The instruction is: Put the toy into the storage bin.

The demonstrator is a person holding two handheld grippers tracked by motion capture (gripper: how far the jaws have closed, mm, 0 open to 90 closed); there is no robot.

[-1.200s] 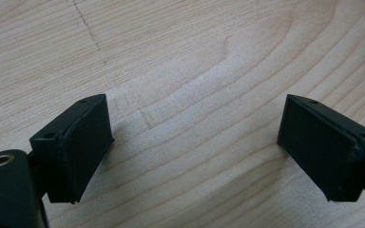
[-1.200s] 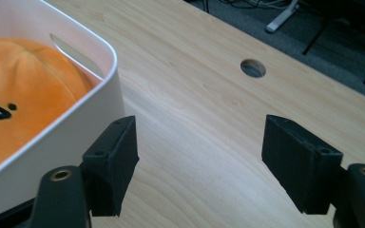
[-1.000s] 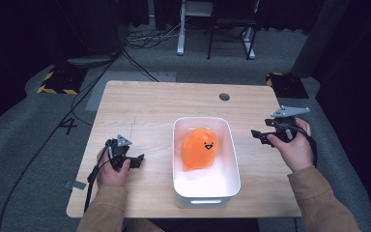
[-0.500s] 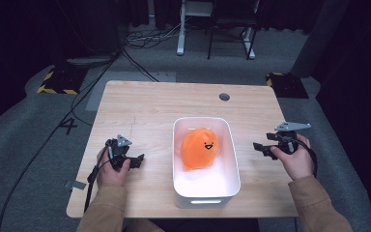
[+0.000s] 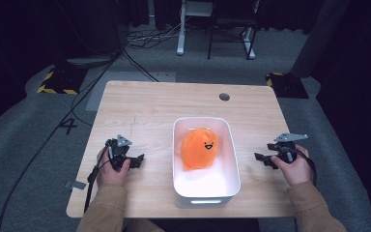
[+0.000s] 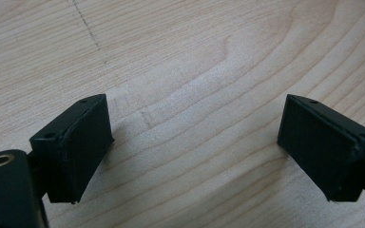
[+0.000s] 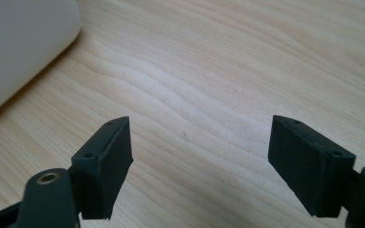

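Resting low on the table point(image 5: 145, 111), both grippers flank the bin point(image 5: 228, 159); the left gripper point(image 5: 134, 161) and right gripper point(image 5: 262, 159) each have jaws spread wide, holding nothing; the orange toy point(image 5: 199, 148) lies inside the bin, face up; judging by that, placing looks finished, with little left to do.

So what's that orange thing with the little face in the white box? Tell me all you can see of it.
The orange toy is a rounded, egg-like blob, smooth and soft-looking, with two dark eyes and an open smile on its upper front. It lies inside the white bin, toward the far half, resting on the bin's floor. The bin's near half is bare. Neither gripper touches it; both sit on the wooden table either side of the bin.
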